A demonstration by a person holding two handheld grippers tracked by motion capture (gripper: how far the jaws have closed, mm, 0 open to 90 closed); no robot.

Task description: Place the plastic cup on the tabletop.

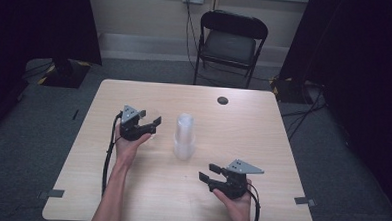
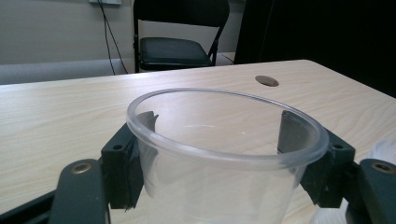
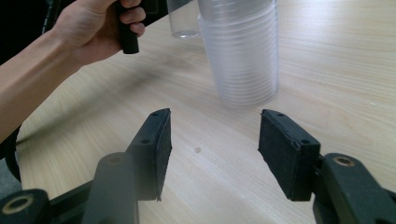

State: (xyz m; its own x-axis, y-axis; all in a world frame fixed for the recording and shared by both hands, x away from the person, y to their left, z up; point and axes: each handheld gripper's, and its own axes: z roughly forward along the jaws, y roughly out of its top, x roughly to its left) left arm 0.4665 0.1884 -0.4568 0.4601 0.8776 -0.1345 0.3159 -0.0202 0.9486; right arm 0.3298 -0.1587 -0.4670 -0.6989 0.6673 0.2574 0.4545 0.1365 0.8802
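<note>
A clear plastic cup (image 2: 219, 186) stands upright between the jaws of my left gripper (image 2: 219, 135), whose pads press on its two sides just below the rim. In the high view this left gripper (image 1: 151, 123) is at the table's left-middle, with the cup (image 1: 154, 117) faint at its tips. A tall stack of clear cups (image 1: 184, 135) stands at the table's centre, just right of it. My right gripper (image 1: 207, 172) sits near the front right, open and pointing left towards the stack. In the right gripper view its jaws (image 3: 212, 149) stand wide apart with nothing between them, the stack (image 3: 243, 51) ahead and the held cup (image 3: 183, 21) behind it.
The light wooden table (image 1: 130, 197) has a round cable hole (image 1: 223, 100) near its far edge. A black folding chair (image 1: 230, 39) stands beyond the table. Dark curtains hang at both sides. A person's left hand (image 3: 93, 32) grips the left gripper's handle.
</note>
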